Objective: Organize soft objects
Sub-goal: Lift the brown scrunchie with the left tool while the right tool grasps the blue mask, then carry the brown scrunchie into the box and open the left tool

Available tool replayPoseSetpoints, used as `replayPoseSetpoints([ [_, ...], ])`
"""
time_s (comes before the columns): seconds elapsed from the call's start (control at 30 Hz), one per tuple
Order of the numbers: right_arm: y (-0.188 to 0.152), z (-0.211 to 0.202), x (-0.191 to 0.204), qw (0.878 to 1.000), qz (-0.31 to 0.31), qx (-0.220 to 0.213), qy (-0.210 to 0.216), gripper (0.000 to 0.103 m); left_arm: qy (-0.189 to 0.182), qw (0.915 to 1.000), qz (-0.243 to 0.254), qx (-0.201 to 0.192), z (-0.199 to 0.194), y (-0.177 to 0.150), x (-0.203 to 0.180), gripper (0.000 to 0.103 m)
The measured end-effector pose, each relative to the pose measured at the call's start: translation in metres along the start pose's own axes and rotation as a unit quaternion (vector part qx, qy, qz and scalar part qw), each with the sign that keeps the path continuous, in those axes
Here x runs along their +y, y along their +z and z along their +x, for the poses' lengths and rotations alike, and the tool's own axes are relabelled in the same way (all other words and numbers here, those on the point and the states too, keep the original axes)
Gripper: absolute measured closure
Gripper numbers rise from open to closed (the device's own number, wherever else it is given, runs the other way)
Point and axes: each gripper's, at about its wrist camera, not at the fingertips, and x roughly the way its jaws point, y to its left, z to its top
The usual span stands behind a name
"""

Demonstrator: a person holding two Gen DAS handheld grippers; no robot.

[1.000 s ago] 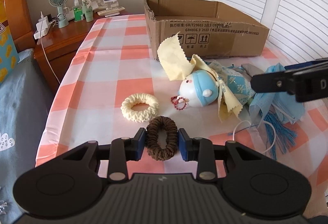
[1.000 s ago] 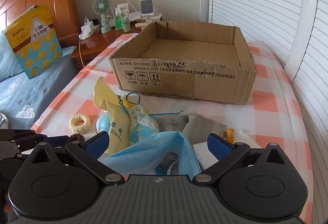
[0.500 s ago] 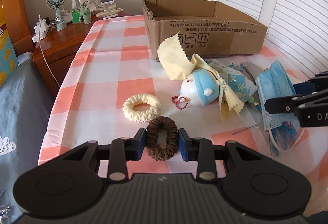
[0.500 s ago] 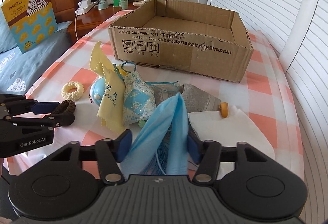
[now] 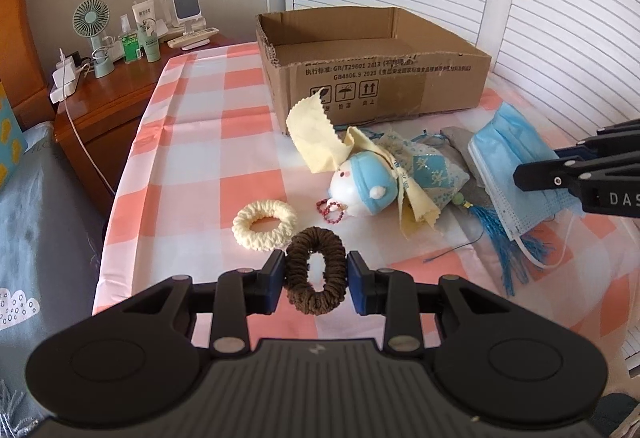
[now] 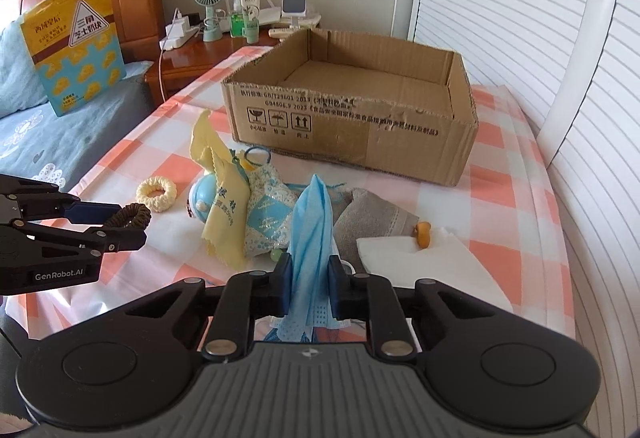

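- A brown hair tie (image 5: 316, 270) is pinched between the jaws of the left gripper (image 5: 316, 280) and is held above the checked cloth of the bench (image 5: 208, 165), in front of the cardboard box (image 5: 380, 77).
- A blue face mask (image 6: 310, 234) is caught between the jaws of the right gripper (image 6: 310, 280), which are closing on it; the mask is bunched upright, in front of the box.
- A cream hair tie (image 5: 265, 224) is seen lying on the cloth, just beside the brown one and in front of the box.
- A small blue-and-white doll (image 5: 362, 187) is seen on its side in front of the box, with a yellow cloth (image 5: 318, 141) draped over it.
- A patterned blue pouch (image 5: 432, 175) and a grey cloth (image 6: 372, 222) are heaped beside the doll, between it and the mask.
- A white tissue (image 6: 420, 262) is spread in front of the box, to the right of the grey cloth.
- The box is seen open and empty.
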Motion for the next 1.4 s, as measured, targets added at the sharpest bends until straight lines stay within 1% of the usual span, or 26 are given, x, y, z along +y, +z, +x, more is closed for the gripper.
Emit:
replayPoseSetpoints([
  [0.1,0.003,-0.009,-0.002,1.000,-0.002,-0.015,0.005,0.082,-0.011,0.9998,0.012,-0.006,-0.010,0.009,-0.002,0.071],
  [0.23,0.009,-0.020,-0.007,0.999,-0.006,-0.035,0.006,0.082,-0.021,0.9989,0.035,-0.024,-0.022,0.031,-0.007,0.071],
  [0.37,0.019,-0.028,-0.016,0.998,-0.006,-0.055,0.001,0.082,-0.024,0.9974,0.048,-0.048,-0.023,0.066,-0.011,0.071],
  [0.5,0.032,-0.034,-0.027,0.997,0.000,-0.076,-0.005,0.082,-0.015,0.9947,0.065,-0.078,-0.010,0.112,-0.013,0.071],
  [0.57,0.038,-0.036,-0.033,0.996,0.002,-0.085,-0.008,0.082,-0.010,0.9934,0.074,-0.087,0.003,0.138,-0.014,0.071],
  [0.63,0.044,-0.038,-0.038,0.996,0.004,-0.093,-0.012,0.082,-0.013,0.9932,0.078,-0.085,0.021,0.162,-0.014,0.071],
  [0.7,0.048,-0.037,-0.043,0.995,0.008,-0.098,-0.014,0.082,-0.005,0.9939,0.078,-0.078,0.042,0.184,-0.014,0.071],
  [0.83,0.054,-0.032,-0.053,0.995,0.016,-0.101,-0.019,0.082,0.007,0.9952,0.076,-0.061,0.085,0.213,-0.014,0.071],
  [0.93,0.057,-0.026,-0.062,0.995,0.020,-0.098,-0.022,0.082,0.020,0.9963,0.064,-0.053,0.113,0.228,-0.011,0.071],
  [1.0,0.059,-0.021,-0.067,0.995,0.024,-0.095,-0.025,0.082,0.023,0.9976,0.049,-0.044,0.131,0.235,-0.009,0.067],
  [1.03,0.060,-0.019,-0.070,0.995,0.027,-0.094,-0.025,0.082,0.024,0.9978,0.046,-0.042,0.138,0.238,-0.009,0.060],
  [1.07,0.061,-0.017,-0.072,0.995,0.029,-0.094,-0.026,0.082,0.027,0.9980,0.041,-0.041,0.144,0.240,-0.008,0.040],
  [1.1,0.061,-0.015,-0.074,0.995,0.031,-0.093,-0.027,0.082,0.032,0.9980,0.036,-0.041,0.148,0.241,-0.007,0.028],
  [1.13,0.062,-0.013,-0.076,0.995,0.033,-0.090,-0.028,0.082,0.039,0.9977,0.033,-0.045,0.149,0.241,-0.006,0.013],
  [1.17,0.063,-0.011,-0.078,0.995,0.034,-0.089,-0.029,0.082,0.044,0.9970,0.035,-0.054,0.148,0.239,-0.006,0.010],
  [1.2,0.063,-0.010,-0.079,0.995,0.034,-0.087,-0.031,0.082,0.049,0.9962,0.041,-0.059,0.147,0.239,-0.007,0.010],
  [1.27,0.063,-0.009,-0.081,0.995,0.034,-0.085,-0.033,0.082,0.057,0.9956,0.046,-0.058,0.141,0.238,-0.006,0.010],
  [1.4,0.064,-0.010,-0.081,0.995,0.033,-0.084,-0.038,0.082,0.040,0.9962,0.038,-0.068,0.115,0.228,-0.001,0.009],
])
